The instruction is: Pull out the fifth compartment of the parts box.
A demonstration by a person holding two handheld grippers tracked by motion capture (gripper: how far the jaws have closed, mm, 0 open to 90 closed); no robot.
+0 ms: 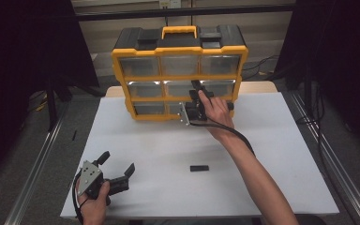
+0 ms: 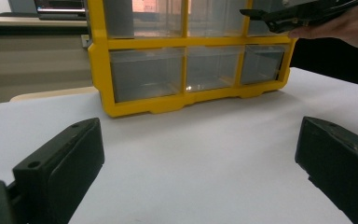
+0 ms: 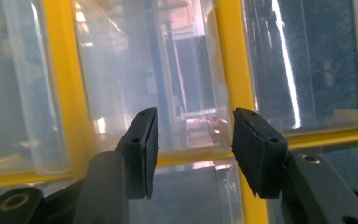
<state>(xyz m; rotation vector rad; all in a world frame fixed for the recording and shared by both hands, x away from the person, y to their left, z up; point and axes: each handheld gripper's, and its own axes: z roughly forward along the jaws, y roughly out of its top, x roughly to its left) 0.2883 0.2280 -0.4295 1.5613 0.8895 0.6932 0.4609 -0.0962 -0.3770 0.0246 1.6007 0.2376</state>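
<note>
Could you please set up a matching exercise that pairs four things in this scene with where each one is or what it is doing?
Things:
1. organizer cabinet
2. small black block
3. left gripper
4. right gripper

Places or states:
A. lying flat on the white table, alone
B. jaws spread wide, near the table's front left corner
C. standing at the table's far edge
D. jaws partly closed at a clear drawer

Pairs: 1-C, 2-A, 3-B, 4-D

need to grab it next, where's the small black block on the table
In the high view the black block lies flat on the white table, centre-right, in front of the organizer.
</note>
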